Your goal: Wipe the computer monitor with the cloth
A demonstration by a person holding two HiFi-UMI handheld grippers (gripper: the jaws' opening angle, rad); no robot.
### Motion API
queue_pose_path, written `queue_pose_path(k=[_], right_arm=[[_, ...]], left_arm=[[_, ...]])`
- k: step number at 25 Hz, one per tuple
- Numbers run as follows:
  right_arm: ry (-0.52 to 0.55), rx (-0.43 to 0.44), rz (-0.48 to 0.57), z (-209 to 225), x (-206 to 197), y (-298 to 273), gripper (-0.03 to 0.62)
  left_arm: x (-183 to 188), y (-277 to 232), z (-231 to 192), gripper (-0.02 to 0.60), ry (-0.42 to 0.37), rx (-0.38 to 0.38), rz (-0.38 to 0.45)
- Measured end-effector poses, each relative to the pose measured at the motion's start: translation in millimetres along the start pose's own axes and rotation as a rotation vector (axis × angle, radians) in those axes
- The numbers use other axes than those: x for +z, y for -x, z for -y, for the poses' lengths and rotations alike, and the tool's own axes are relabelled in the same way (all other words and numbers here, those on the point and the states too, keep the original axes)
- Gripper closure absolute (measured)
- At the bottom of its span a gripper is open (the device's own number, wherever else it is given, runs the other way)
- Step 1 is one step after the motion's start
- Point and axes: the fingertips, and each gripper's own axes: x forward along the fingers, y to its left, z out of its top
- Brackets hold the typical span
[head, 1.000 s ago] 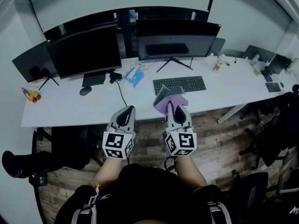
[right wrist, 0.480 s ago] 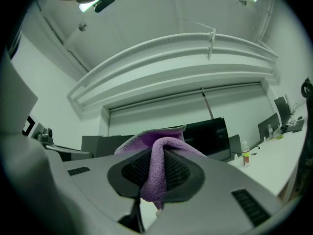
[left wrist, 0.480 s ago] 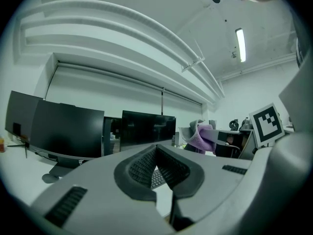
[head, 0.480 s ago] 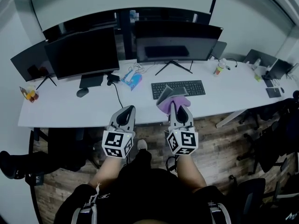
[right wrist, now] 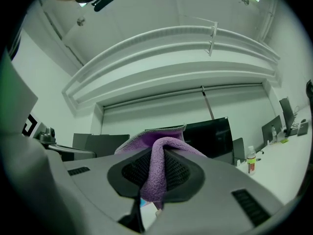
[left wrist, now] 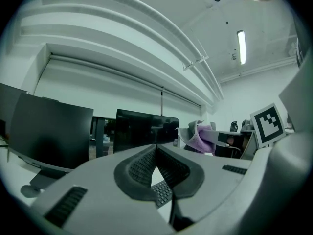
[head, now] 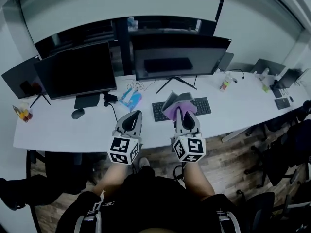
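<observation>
A wide dark monitor (head: 181,57) stands at the back middle of the white desk (head: 63,125), also seen as the monitor (left wrist: 145,129) and the monitor (right wrist: 211,136). My right gripper (head: 181,109) is shut on a purple and grey cloth (head: 176,104), held above the keyboard (head: 182,109) in front of that monitor. The cloth (right wrist: 157,168) is folded between the jaws and bulges out above them. My left gripper (head: 131,120) is shut with nothing in it, hovering over the desk's front edge beside the right one. The cloth (left wrist: 199,136) shows at the right of the left gripper view.
A second dark monitor (head: 75,71) stands left of the middle one, with a third (head: 19,79) at far left. A mouse (head: 77,113), a blue packet (head: 129,99) with cables, and a bottle (head: 224,83) lie on the desk. Office chairs (head: 284,144) stand at right.
Both grippers and the cloth have come forward toward the desk and middle monitor, which now looms larger. The cloth stays clamped in the right gripper.
</observation>
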Motion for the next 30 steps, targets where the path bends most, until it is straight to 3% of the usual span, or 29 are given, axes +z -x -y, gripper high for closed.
queue_pose_path(k=[15,21,30], right_arm=[[0.047,-0.037,-0.008,29,3,-170,0.520],[0.033,-0.046,-0.039,44,-10,-192,0.520],[0.049,-0.011,-0.018,84,1,-208,0.519]], left_arm=[[22,-146,-105,0.569,0.035,-0.055,0.004],[25,-177,-108,0.569,0.043,-0.081,-0.004],[25,-214,-91,0.569,0.036,-0.045,-0.012]])
